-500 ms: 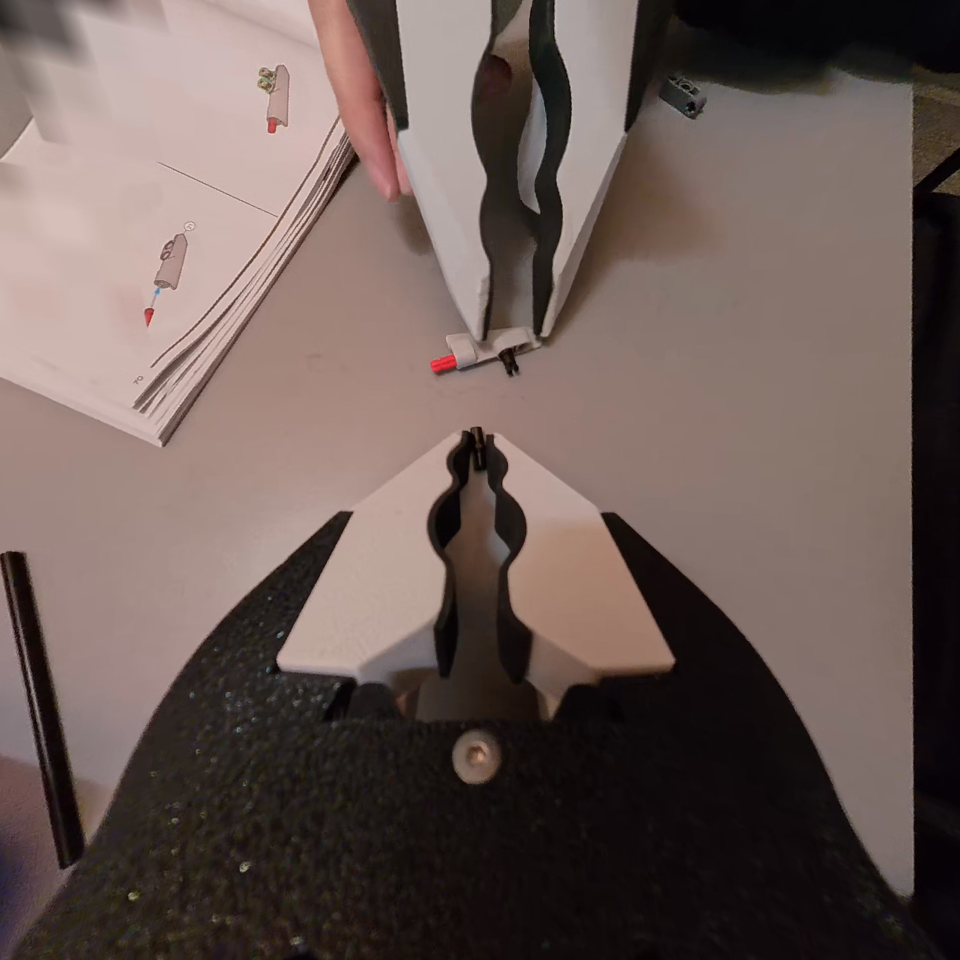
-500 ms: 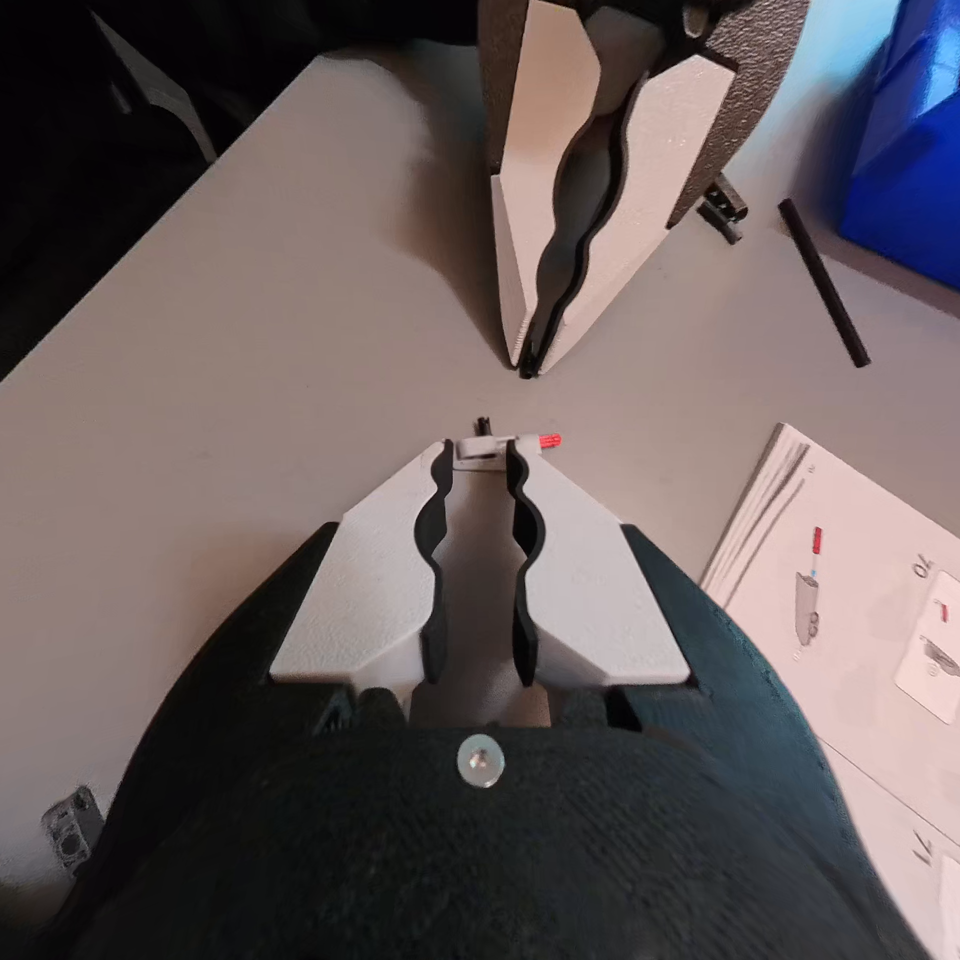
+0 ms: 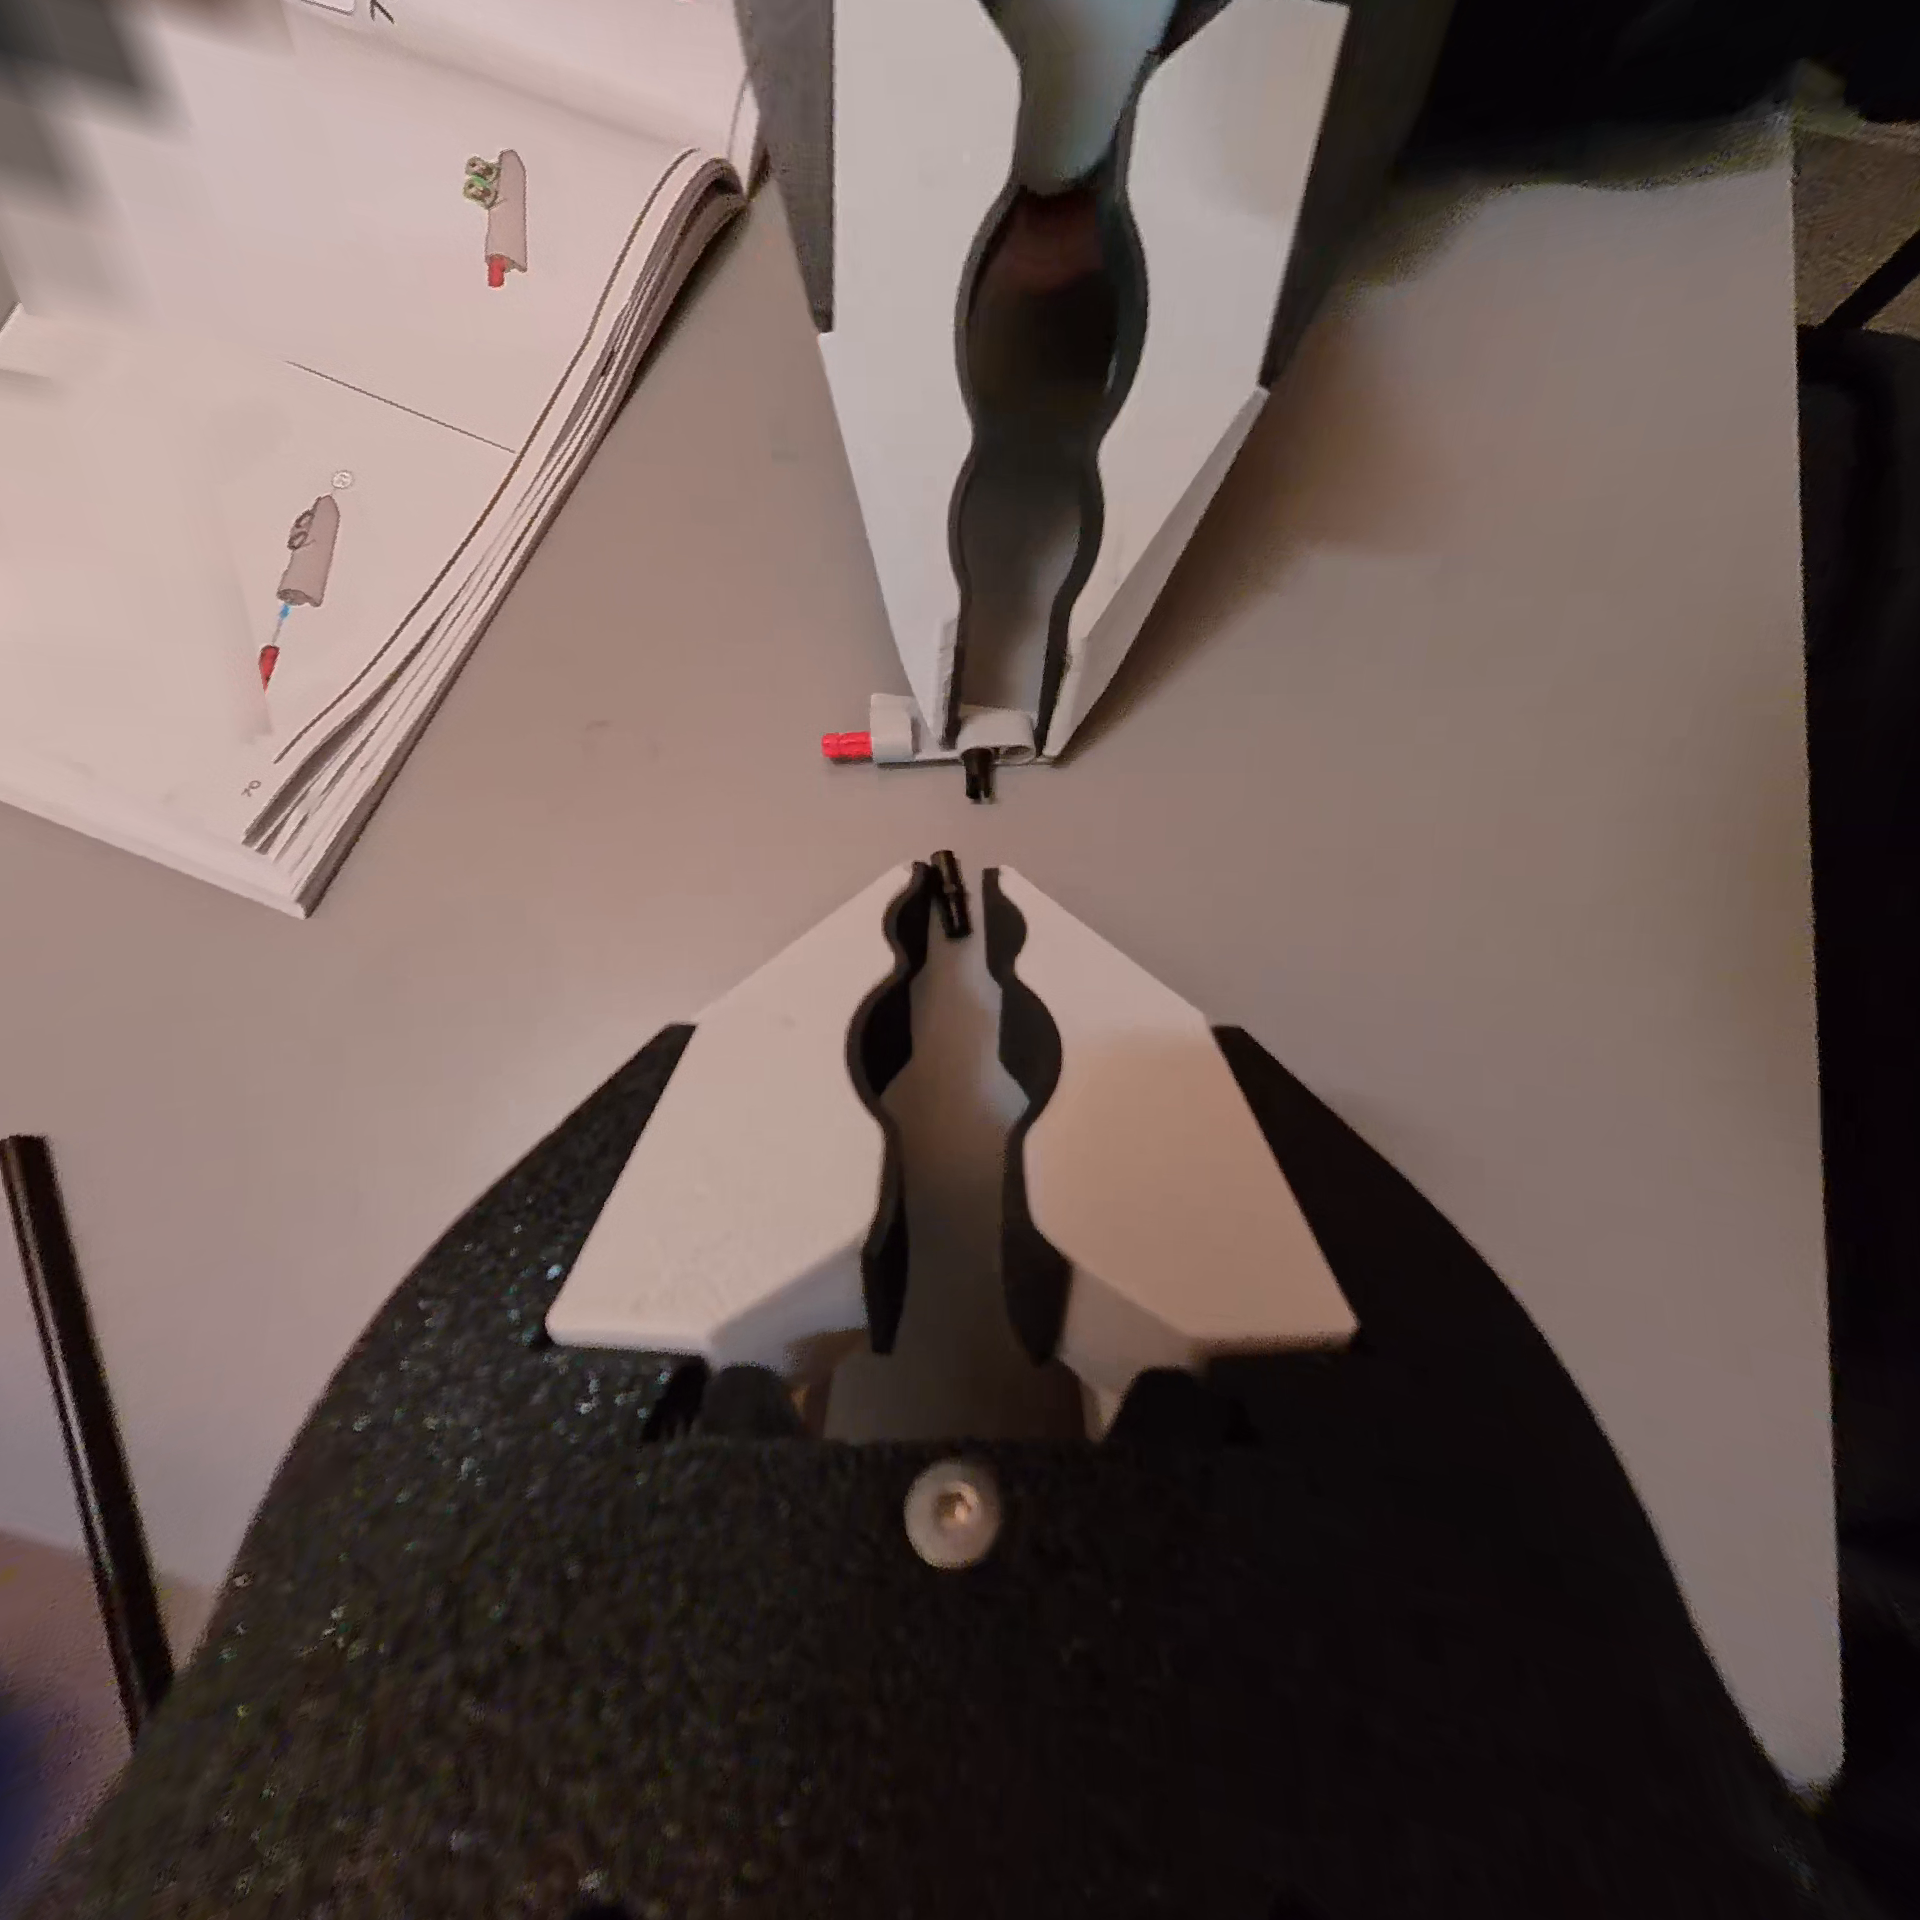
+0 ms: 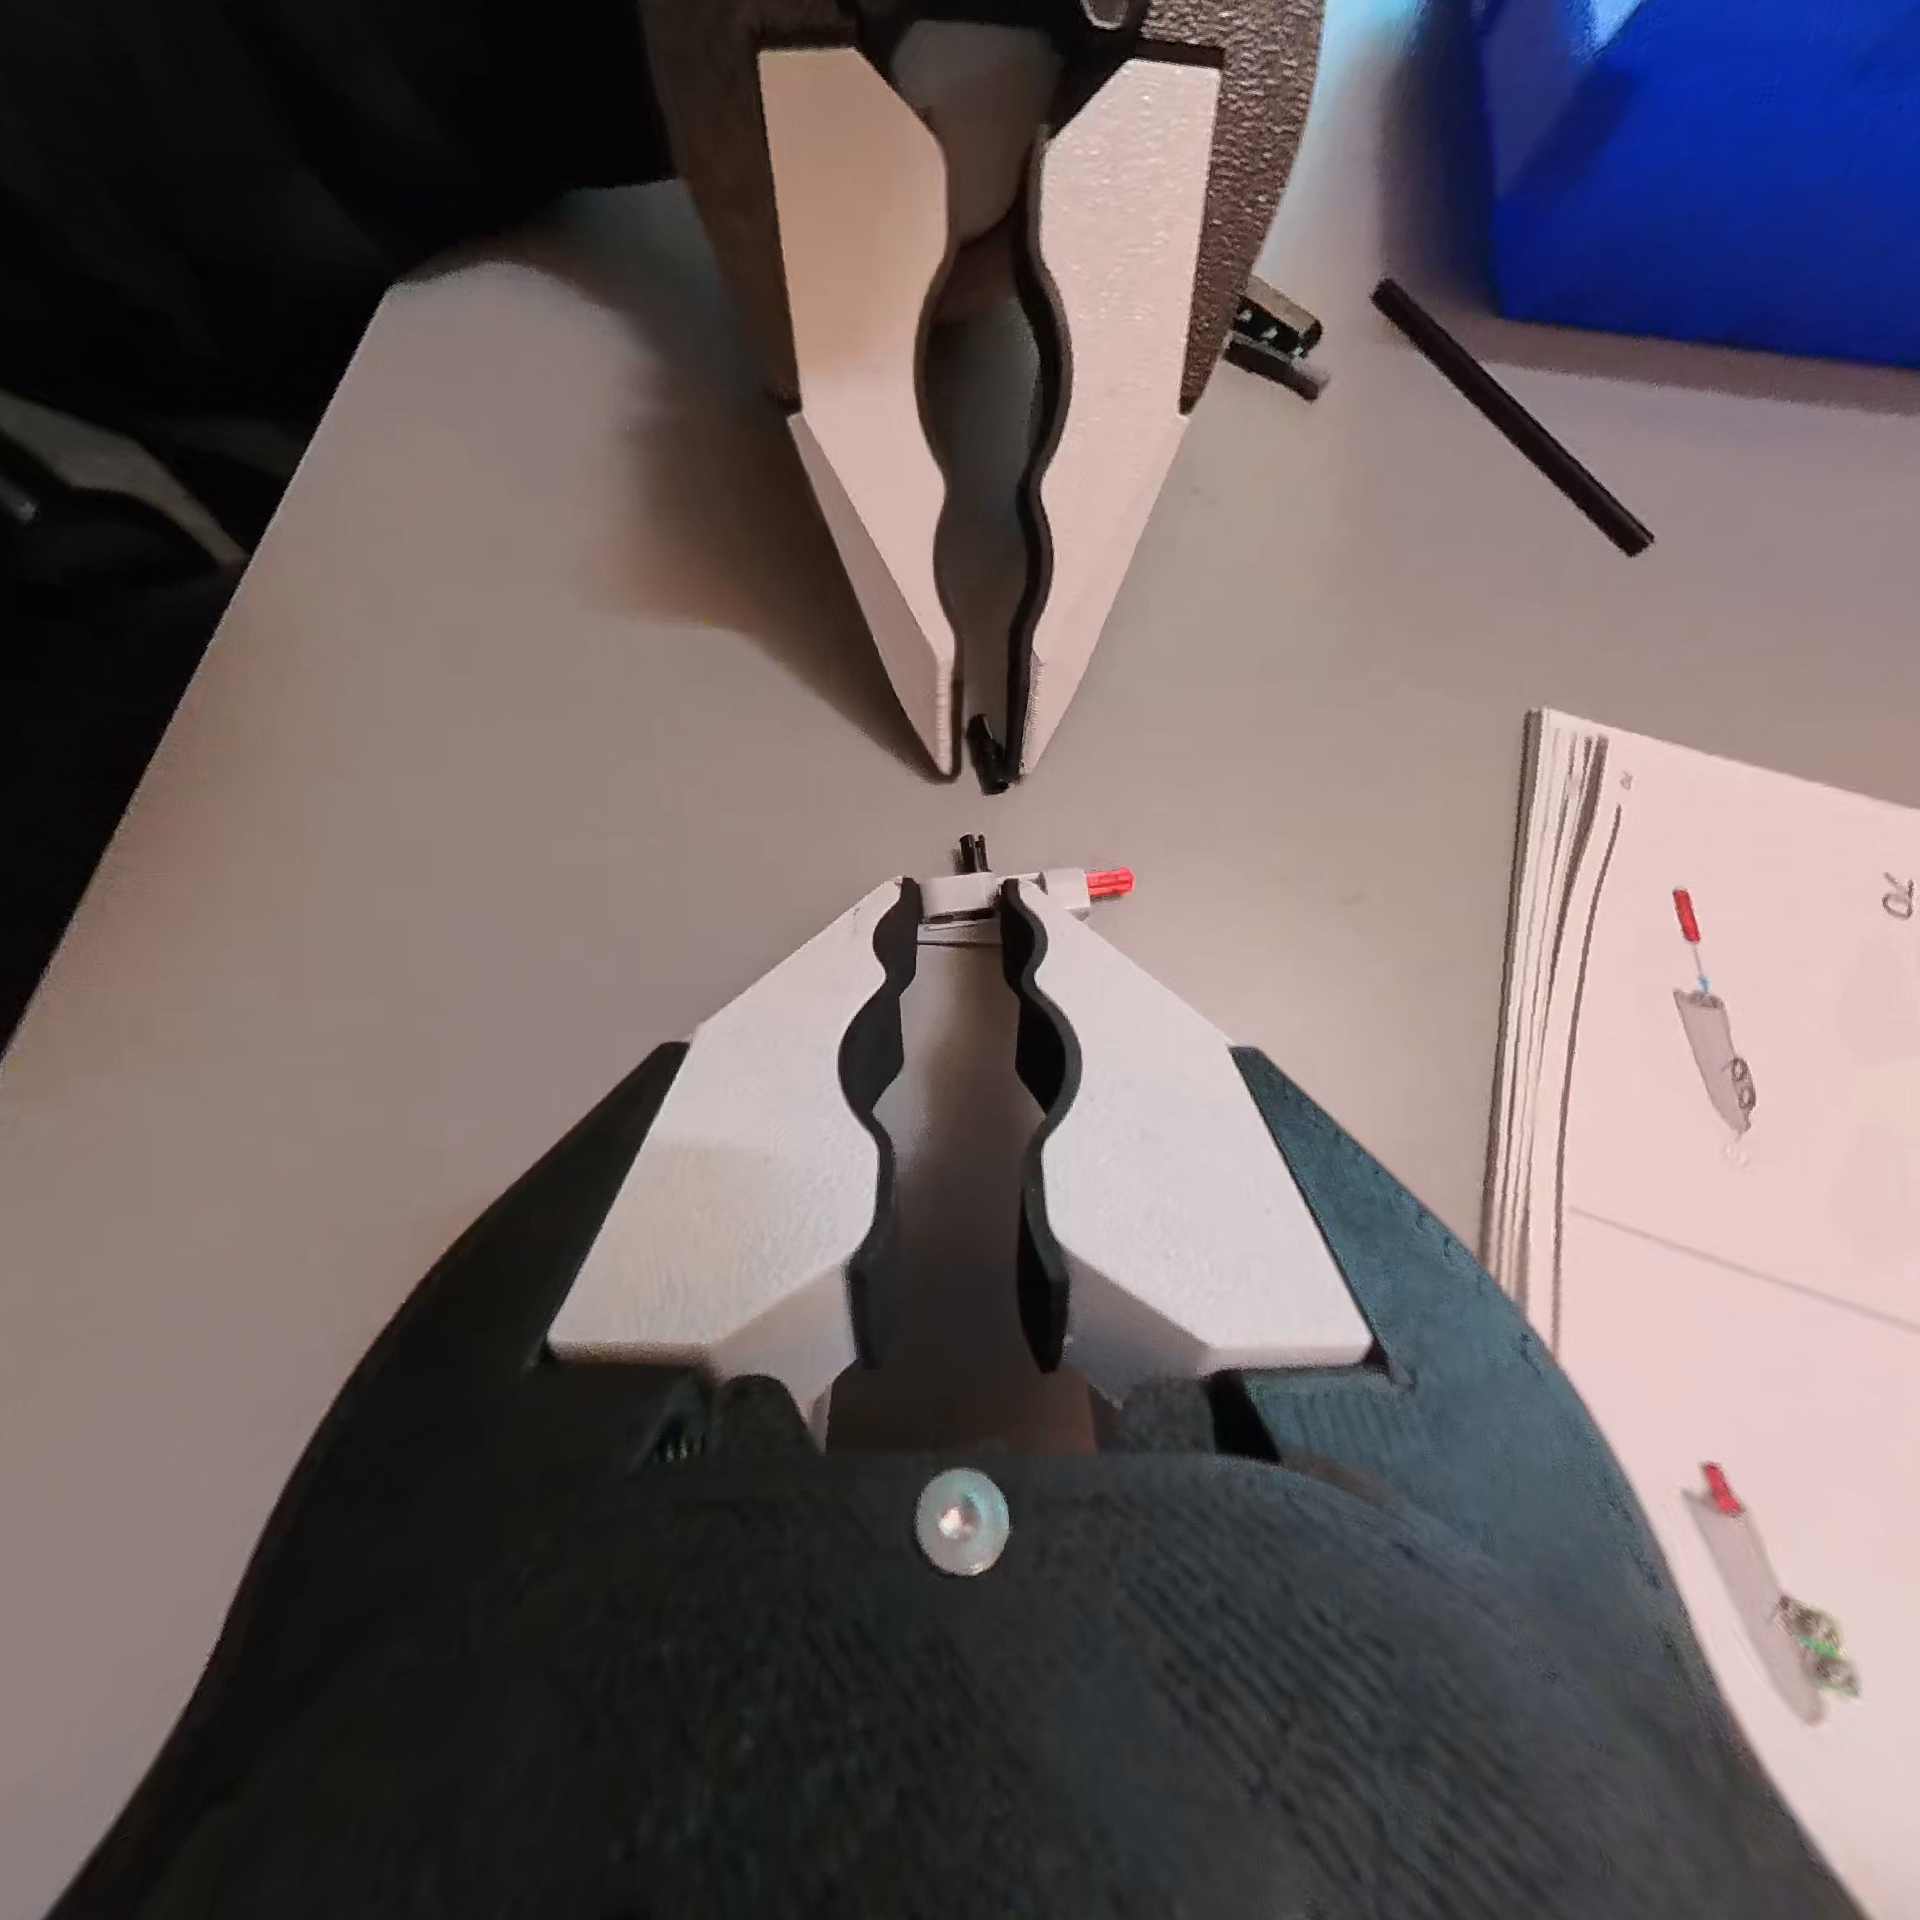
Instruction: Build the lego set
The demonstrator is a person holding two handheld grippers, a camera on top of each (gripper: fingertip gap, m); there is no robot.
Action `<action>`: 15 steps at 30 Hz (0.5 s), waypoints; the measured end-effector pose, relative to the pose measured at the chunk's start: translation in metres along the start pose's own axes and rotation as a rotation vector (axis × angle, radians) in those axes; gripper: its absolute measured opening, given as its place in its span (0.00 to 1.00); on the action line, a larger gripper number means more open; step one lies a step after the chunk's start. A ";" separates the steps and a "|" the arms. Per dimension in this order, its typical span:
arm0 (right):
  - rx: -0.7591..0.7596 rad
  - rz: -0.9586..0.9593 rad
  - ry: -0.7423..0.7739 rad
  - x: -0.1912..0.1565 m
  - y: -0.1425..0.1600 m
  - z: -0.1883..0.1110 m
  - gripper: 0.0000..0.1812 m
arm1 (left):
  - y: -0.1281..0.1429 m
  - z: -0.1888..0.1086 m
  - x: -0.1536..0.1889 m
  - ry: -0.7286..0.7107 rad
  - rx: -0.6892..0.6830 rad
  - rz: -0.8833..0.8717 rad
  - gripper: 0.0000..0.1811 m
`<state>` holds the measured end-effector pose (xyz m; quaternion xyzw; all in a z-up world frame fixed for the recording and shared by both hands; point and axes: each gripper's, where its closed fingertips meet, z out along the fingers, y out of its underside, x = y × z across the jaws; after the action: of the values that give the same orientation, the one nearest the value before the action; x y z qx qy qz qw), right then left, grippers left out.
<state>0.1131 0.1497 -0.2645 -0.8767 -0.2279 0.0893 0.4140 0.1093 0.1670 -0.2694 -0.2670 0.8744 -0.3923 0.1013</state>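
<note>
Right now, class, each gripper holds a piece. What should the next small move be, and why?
Probably ease the left gripper forward so its black pin meets the grey piece held by the right gripper. The two face tip to tip with only a small gap between them, one black pin already sticks out of the grey piece, and a red peg sits in its end.

Both tools share one build. The left gripper [image 3: 961, 883] has a black, grainy, speckled body that widens toward the camera, with one silver screw [image 3: 953, 1523] set in the middle. Its two fingers [image 3: 758, 1164] are pale grey wedges tapering to narrow tips, each lined inside with a wavy black pad. The right gripper [image 4: 961, 899] looks alike, its screw [image 4: 961, 1522] also silver.
</note>
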 end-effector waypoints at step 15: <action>-0.004 0.019 0.068 0.001 0.000 0.001 0.08 | 0.004 -0.004 0.001 -0.040 -0.027 0.033 0.06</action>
<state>0.1137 0.1509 -0.2647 -0.8823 -0.2055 0.0628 0.4189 0.1052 0.1709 -0.2691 -0.2618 0.8818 -0.3731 0.1214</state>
